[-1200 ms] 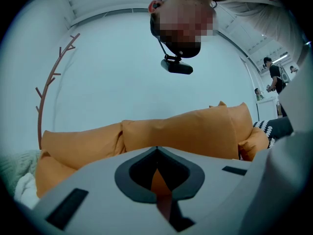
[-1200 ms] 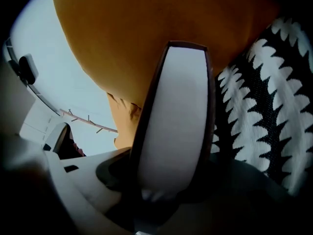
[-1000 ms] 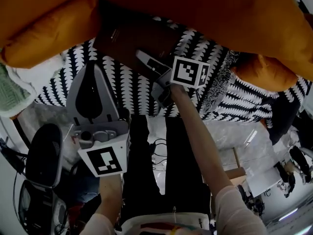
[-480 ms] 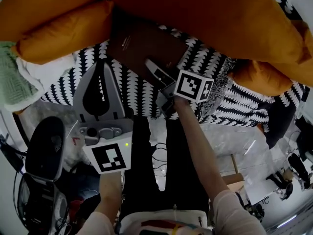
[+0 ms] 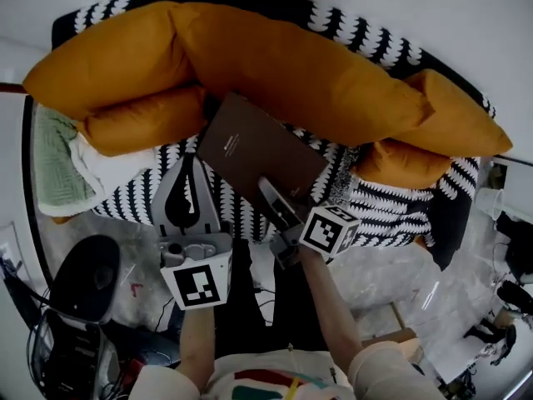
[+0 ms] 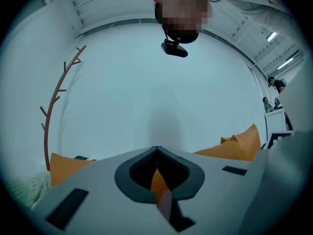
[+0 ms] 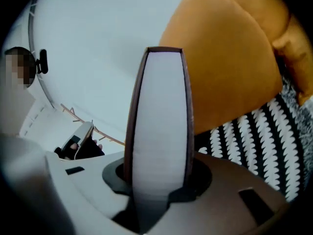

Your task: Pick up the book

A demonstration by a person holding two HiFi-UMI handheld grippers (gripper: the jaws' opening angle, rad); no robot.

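Two grippers, one book. My right gripper (image 5: pixel 271 194) has its fingers clamped on the brown hardcover book (image 5: pixel 250 152), one on each cover. In the right gripper view the white page block stands edge-on between them. The book is tilted over the black-and-white patterned sofa cover (image 5: pixel 391 198), just in front of the big orange cushions (image 5: pixel 291 65). I can't tell whether its far corner touches them. The front cover carries small pale print, too small to read. My left gripper (image 5: pixel 190 158) is beside the book and apart from it, fingers closed tip to tip on nothing. A pale green knitted blanket (image 5: pixel 54 161) lies at the sofa's left end.
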